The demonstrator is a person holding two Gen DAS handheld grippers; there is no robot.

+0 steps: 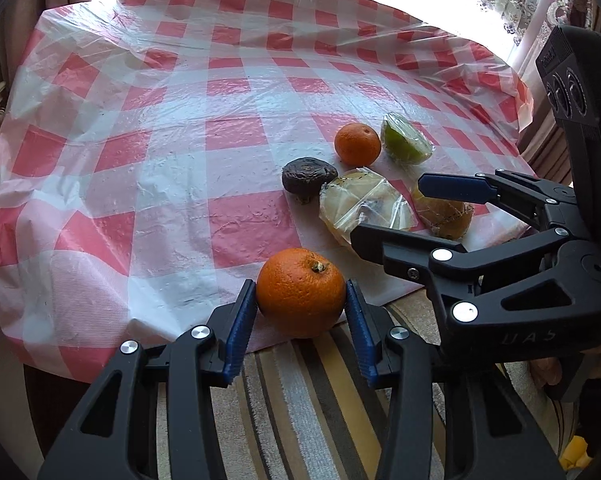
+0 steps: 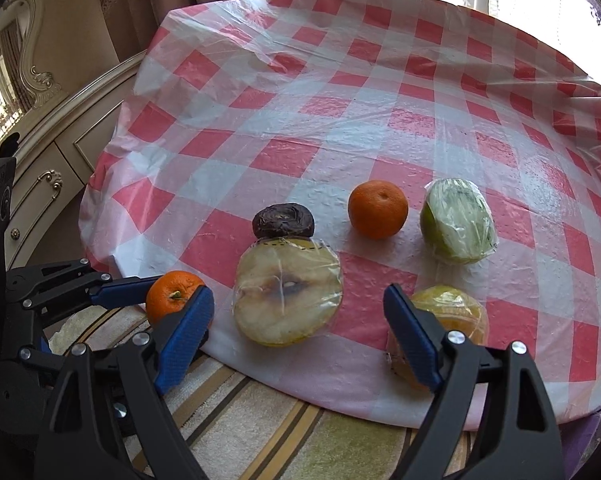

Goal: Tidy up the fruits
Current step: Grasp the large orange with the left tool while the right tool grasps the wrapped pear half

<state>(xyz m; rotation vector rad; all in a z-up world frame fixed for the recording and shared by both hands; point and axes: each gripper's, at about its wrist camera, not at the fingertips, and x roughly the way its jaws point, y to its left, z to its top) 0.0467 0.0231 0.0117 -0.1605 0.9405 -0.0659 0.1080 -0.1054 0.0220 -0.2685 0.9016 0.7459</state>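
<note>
L gripper grips orange; stem up; R gripper wide.

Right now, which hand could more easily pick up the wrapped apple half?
The right gripper. Its fingers are open and empty, with the wrapped apple half lying just ahead between them. The left gripper is already clamped on an orange.

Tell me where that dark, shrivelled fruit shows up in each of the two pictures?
Left wrist view: the dark shrivelled fruit sits right of centre, just left of the wrapped apple half.
Right wrist view: it sits near the middle, directly behind the same apple half.
Shared landmark: the loose small orange, to its right in both.
</note>
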